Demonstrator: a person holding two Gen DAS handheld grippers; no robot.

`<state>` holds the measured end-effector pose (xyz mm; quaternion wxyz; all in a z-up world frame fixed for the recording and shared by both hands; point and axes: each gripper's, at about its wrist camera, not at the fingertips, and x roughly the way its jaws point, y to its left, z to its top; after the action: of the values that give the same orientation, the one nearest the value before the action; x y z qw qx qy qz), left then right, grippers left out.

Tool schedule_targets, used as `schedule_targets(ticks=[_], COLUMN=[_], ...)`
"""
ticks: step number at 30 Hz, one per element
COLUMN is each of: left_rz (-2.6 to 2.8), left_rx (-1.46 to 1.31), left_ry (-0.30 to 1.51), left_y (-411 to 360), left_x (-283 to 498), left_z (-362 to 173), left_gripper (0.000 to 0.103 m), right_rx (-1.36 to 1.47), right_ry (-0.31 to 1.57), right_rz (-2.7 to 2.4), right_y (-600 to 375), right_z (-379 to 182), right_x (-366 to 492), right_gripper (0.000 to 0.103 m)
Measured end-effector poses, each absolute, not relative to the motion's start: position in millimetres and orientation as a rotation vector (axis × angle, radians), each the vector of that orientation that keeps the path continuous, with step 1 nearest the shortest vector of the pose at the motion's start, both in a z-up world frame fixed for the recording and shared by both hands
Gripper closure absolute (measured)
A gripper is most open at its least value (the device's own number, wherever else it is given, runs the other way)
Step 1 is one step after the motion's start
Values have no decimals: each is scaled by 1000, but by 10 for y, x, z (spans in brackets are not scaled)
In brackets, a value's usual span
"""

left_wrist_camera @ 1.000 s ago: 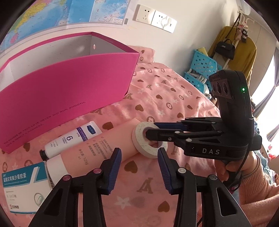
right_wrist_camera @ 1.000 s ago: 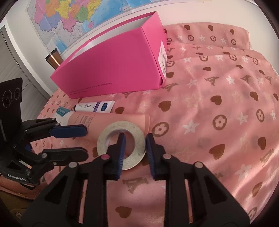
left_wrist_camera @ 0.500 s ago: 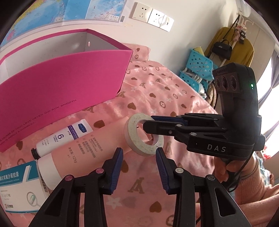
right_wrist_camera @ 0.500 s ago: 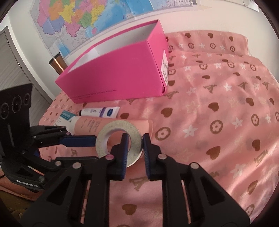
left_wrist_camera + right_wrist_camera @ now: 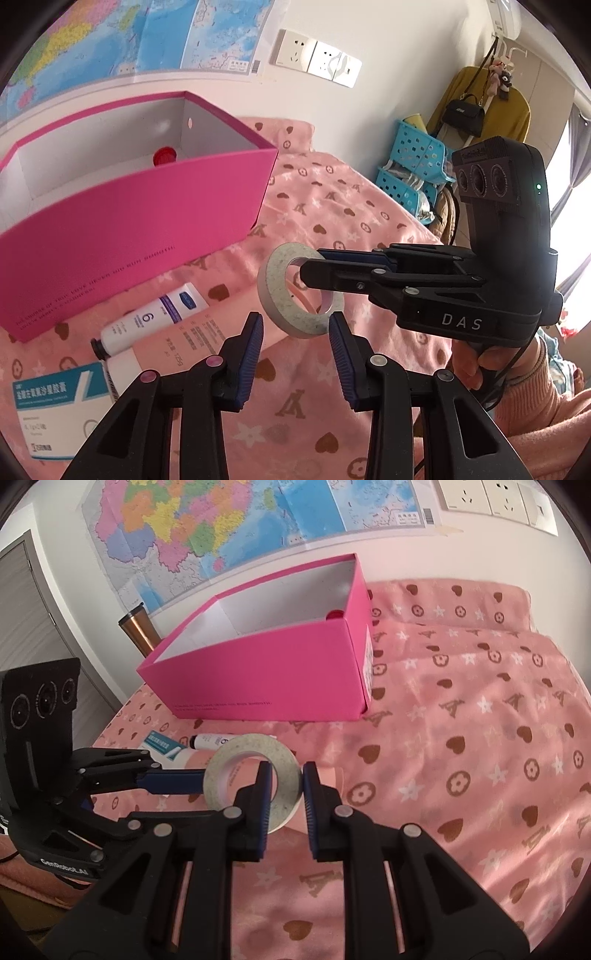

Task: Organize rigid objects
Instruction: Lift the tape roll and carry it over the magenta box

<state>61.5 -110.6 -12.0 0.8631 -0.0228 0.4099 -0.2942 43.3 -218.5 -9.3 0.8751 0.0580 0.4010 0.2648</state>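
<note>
Progress: by my reckoning early; one red-capped item (image 5: pixel 165 155) sits in the pink box (image 5: pixel 266 686), the rest lie outside on the bedspread (image 5: pixel 480 738).
Left to do: the tape roll (image 5: pixel 253 781) in my grip, the small white tube (image 5: pixel 153 322), the large pink tube (image 5: pixel 192 343) and the medicine carton (image 5: pixel 51 410) all look unpacked.
Right gripper (image 5: pixel 284 797): clamped across the roll's ring wall, one finger through the hole, one outside; the roll is off the bedding.
Left gripper (image 5: pixel 295 354): jaws spread, holding nothing.
Roll relative to left gripper: just ahead of the fingertips, between them and slightly above.
Box relative to right gripper: ahead and a little left, well apart, open top facing up.
</note>
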Motion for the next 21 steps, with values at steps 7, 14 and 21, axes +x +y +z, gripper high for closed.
schedule_targets(ticks=[7, 14, 21], left_rz=[-602, -582, -561], left_rx=[-32, -26, -26], left_ry=[817, 769, 739], left_y=[-1054, -982, -903], left_x=[622, 693, 804], left_z=[18, 197, 336], left_gripper=[67, 67, 67], right_rx=[96, 62, 46], right_ry=[807, 766, 737], right_rz=[567, 572, 583], right_y=[-2101, -1994, -1923], right_z=[33, 226, 407], right_x=[470, 551, 683], right_gripper=[84, 84, 84])
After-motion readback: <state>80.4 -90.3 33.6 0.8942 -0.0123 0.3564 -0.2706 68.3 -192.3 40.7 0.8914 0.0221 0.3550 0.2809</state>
